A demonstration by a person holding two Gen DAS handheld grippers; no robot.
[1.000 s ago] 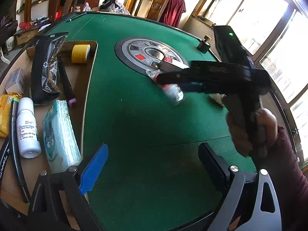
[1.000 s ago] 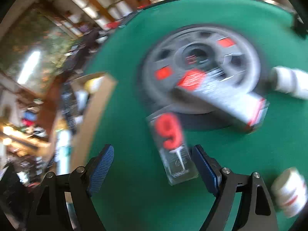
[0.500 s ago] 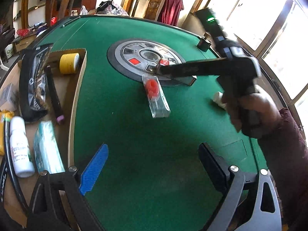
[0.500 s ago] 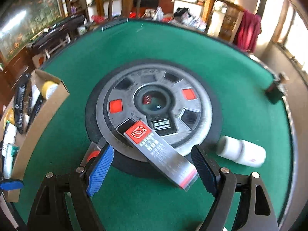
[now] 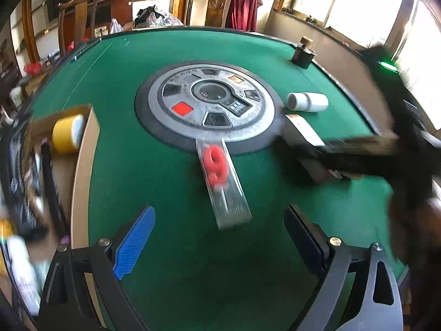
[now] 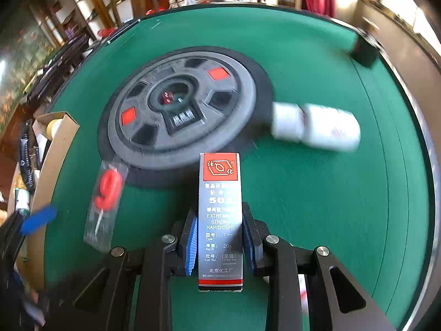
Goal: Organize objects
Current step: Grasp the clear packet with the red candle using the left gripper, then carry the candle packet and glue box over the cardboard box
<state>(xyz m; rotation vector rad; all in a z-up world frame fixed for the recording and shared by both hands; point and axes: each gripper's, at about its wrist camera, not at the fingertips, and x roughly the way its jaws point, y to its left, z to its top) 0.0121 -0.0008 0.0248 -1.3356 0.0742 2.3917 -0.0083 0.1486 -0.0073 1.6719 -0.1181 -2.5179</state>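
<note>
Jaws: right clamp glue box [image 6: 220, 220] | left spread wide | box: slim, silver-grey, red top panel

The table [image 6: 317, 193] wears matt green felt, and the round hub [image 6: 182, 110] at its middle looks like grey moulded plastic with glossy red insets. The glue box [image 6: 220, 220] is printed card with a silvery sheen, pinched between ribbed blue pads [image 6: 192, 244] on black gripper arms. Near the table's left edge, the candle packet [image 6: 104, 193] is clear glossy plastic and the cardboard box [image 5: 82, 165] is plain matt brown.

white bottle [image 6: 317, 127] blurred, box contents [image 5: 41, 165] smeared
</note>
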